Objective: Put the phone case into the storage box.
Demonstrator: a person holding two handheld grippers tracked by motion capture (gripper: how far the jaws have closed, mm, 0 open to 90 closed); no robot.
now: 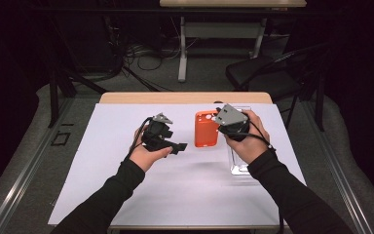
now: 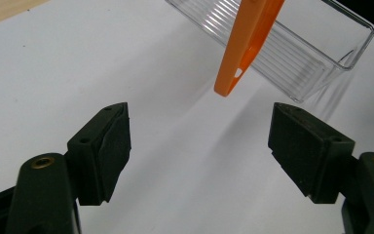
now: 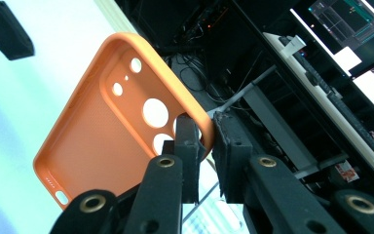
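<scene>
My left claw (image 1: 175,145) — jaws parted, nothing between them — hangs just left of the orange phone case (image 1: 206,128). My right claw (image 3: 205,141) pinches that case's rim, lifted off the bench (image 1: 126,185); clear tray (image 2: 316,44) just behind the case.

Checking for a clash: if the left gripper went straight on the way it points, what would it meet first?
Probably the orange phone case hanging ahead of the open left gripper, before the clear ribbed plastic tray; depth is uncertain.
</scene>
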